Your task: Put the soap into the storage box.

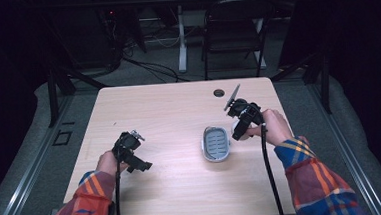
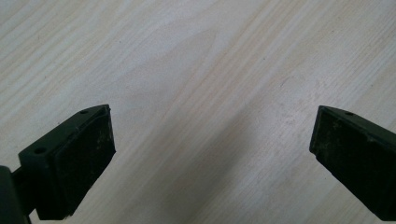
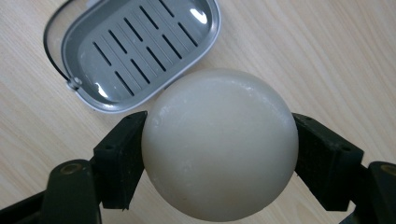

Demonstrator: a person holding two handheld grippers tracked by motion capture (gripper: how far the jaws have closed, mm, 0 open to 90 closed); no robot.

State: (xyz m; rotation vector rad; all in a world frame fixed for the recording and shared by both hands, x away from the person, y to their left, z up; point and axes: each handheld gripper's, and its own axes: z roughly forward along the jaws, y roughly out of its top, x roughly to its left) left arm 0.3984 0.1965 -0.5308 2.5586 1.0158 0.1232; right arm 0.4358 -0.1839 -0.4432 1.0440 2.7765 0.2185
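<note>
1. At the lower left of the high view, the person's left hand (image 1: 109, 162), in a plaid sleeve (image 1: 82, 207), held the left hand-held gripper (image 1: 137, 163) over the pale wooden table (image 1: 168, 109). In the left gripper view, that hand-held gripper (image 2: 212, 154) stood with its jaws spread wide and nothing between them, bare wood grain beneath.

2. At the centre of the high view, a grey soap dish (image 1: 216, 143) with a slotted insert sat on the table, just left of the right hand-held gripper (image 1: 241, 129).

3. At the right of the high view, the right hand (image 1: 275, 127) held its hand-held gripper tipped down toward the table beside the dish.

4. In the right gripper view, the right hand-held gripper (image 3: 219, 149) was clamped on a round, cream-white soap (image 3: 219, 144), one pad pressed to each side. The soap dish (image 3: 135, 46) lay at the upper left of that frame, just beyond the soap.

5. At the top of the high view, a dark folding chair (image 1: 234, 29) stood on the floor beyond the table.
</note>
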